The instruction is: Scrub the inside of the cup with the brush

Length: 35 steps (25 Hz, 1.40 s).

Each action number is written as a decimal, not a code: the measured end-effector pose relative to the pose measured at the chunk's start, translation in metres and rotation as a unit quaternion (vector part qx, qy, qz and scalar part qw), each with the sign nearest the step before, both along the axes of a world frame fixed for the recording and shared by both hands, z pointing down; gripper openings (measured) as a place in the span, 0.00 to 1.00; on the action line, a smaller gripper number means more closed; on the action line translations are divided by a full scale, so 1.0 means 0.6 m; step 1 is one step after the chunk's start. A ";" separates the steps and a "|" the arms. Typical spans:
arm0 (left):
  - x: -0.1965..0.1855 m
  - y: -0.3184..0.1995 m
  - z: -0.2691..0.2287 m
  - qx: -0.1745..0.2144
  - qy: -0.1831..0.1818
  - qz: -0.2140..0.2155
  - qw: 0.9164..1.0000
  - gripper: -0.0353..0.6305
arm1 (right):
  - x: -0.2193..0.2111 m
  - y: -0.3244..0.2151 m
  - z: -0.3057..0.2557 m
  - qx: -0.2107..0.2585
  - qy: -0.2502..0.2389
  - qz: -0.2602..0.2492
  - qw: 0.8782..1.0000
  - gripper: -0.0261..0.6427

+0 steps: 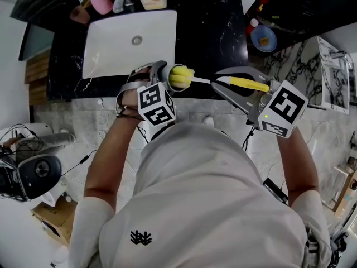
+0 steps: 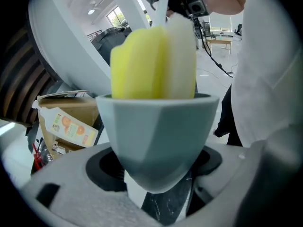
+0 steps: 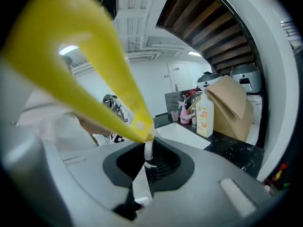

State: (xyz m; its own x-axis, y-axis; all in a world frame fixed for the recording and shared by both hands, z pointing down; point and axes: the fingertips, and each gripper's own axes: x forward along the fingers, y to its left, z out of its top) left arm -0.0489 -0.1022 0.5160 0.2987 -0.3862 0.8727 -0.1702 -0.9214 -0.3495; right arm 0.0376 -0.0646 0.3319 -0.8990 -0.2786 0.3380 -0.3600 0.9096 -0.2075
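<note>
Cup (image 2: 158,136): grey-blue, faceted, thick-walled. We judge it rigid, fairly light, smooth enough to slip when wet, and liable to chip if dropped, so the hold belongs on the tapered lower body, not the rim. That is where the left gripper (image 2: 158,183) has it: jaws spread wide, one on each side of the base, pressed against the wall, with the mouth pointing away from the gripper. In the head view the cup lies on its side in the air over the near edge of the black counter (image 1: 217,38), mouth to the right, with the white sink (image 1: 111,43) farther off. Brush (image 1: 245,84): thin stiff yellow handle, white stem, yellow-and-white sponge head (image 2: 151,63). We judge the head soft and compressible, and the handle the only sensible place to grip. The right gripper (image 3: 147,162) has its jaws drawn nearly together on that handle. The sponge head sits in the cup's mouth, much of it standing above the rim, well apart from the right jaws and just beyond the left ones.
</note>
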 end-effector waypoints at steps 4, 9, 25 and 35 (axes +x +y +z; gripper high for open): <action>0.017 0.006 -0.003 0.001 -0.001 0.011 1.000 0.60 | -0.035 -0.008 0.019 0.000 0.012 -0.015 1.000 0.11; 0.025 0.009 -0.005 0.002 -0.002 0.012 1.000 0.60 | -0.069 -0.018 0.053 -0.011 0.019 -0.023 0.999 0.11; 0.003 0.015 0.005 0.013 -0.013 -0.002 1.000 0.60 | -0.072 0.002 0.075 -0.119 -0.051 -0.021 0.991 0.12; -0.030 0.008 0.018 0.014 -0.030 -0.009 0.999 0.60 | -0.019 0.004 0.043 -0.160 -0.111 -0.003 0.981 0.12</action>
State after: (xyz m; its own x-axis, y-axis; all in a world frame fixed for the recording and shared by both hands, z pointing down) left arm -0.0670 -0.0974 0.5268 0.2382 -0.4163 0.8774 -0.1645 -0.9077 -0.3860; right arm 0.0264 -0.0621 0.3580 -0.9615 -0.1848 0.2033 -0.2686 0.7873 -0.5550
